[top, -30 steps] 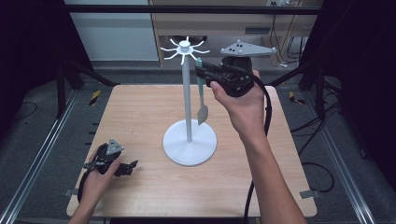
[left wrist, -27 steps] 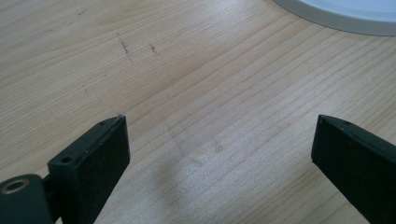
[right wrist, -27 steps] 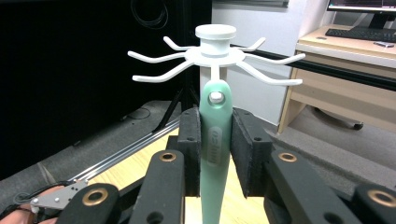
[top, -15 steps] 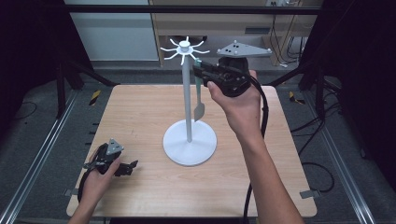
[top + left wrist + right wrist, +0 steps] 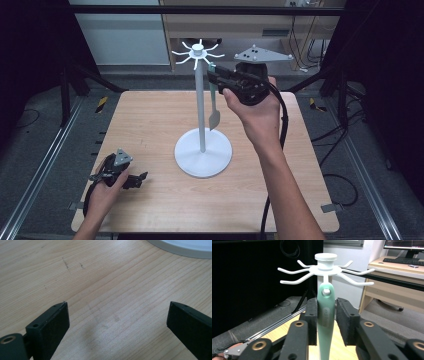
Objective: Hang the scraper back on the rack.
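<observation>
A white hook stand (image 5: 201,107) rises from a round base (image 5: 190,160) at the middle of the wooden table (image 5: 150,115). A pale green spatula (image 5: 214,119) hangs by its handle hole on one arm of the stand's spoked top (image 5: 325,268). My right gripper (image 5: 326,305), held high beside the pole, is shut on the spatula handle (image 5: 326,317) just below the hook; in the high view the right gripper (image 5: 214,76) reaches in from the right. My left gripper (image 5: 137,180) rests low at the table's front left, open and holding nothing; the left gripper (image 5: 117,322) looks down on bare wood.
The stand's base rim (image 5: 185,247) lies just beyond the left gripper. Black frame rails (image 5: 40,165) run along both table sides. A desk with a keyboard (image 5: 407,261) stands behind the stand.
My right gripper has shifted slightly left and lower with the spatula at the stand's top. The left gripper has stayed put.
</observation>
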`<state>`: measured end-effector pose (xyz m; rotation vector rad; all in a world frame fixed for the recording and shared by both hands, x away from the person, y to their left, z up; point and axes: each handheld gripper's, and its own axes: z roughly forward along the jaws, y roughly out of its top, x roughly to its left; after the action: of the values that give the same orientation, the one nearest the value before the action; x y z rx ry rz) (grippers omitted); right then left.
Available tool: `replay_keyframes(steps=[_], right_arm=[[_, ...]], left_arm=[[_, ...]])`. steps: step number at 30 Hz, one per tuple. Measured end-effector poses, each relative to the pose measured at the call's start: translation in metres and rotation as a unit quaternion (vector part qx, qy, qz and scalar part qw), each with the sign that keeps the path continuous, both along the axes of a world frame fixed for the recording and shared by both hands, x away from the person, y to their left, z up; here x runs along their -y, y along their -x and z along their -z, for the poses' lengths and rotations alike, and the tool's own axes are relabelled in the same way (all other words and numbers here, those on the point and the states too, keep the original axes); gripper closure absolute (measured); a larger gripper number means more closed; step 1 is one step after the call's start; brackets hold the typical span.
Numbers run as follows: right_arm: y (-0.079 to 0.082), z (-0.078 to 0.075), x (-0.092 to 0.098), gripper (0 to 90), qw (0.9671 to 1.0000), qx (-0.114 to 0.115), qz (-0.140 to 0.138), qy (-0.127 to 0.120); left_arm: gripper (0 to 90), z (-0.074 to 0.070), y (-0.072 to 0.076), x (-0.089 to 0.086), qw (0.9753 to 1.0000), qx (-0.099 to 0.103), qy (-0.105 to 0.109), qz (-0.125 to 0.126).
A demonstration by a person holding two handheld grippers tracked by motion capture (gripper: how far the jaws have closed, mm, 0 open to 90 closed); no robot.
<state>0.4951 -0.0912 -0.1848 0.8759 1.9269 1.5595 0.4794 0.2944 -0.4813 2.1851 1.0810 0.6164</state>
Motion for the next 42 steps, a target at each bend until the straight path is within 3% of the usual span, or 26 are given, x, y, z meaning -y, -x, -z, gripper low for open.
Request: replay_keyframes(steps=[8, 16, 24, 28, 38, 42], right_arm=[[0.01, 0.009, 0.019, 61.2, 0.9999, 0.005, 0.013, -0.007], [0.018, 0.037, 0.043, 48.6, 0.999, -0.009, 0.043, -0.003], [0.02, 0.08, 0.056, 31.0, 0.9981, -0.03, 0.053, 0.008], [0.022, 0.104, 0.06, 25.1, 0.9978, -0.028, 0.058, 0.013], [0.022, 0.161, 0.074, 16.6, 0.9957, -0.057, 0.072, 0.011], [0.023, 0.183, 0.08, 13.0, 0.9935, -0.072, 0.086, 0.019]], left_arm=[[4.1, 0.0, 0.0, 0.0, 1.0, -0.002, -0.001, 0.001], [4.0, 0.0, 0.0, 0.0, 1.0, -0.003, -0.003, -0.001], [3.7, 0.0, 0.0, -0.002, 1.0, -0.002, -0.002, -0.004], [3.7, 0.0, 0.0, -0.002, 1.0, -0.002, -0.002, -0.004], [3.7, 0.0, 0.001, -0.003, 1.0, -0.002, 0.0, -0.007], [3.7, 0.0, 0.0, -0.004, 1.0, -0.001, 0.003, -0.009]])
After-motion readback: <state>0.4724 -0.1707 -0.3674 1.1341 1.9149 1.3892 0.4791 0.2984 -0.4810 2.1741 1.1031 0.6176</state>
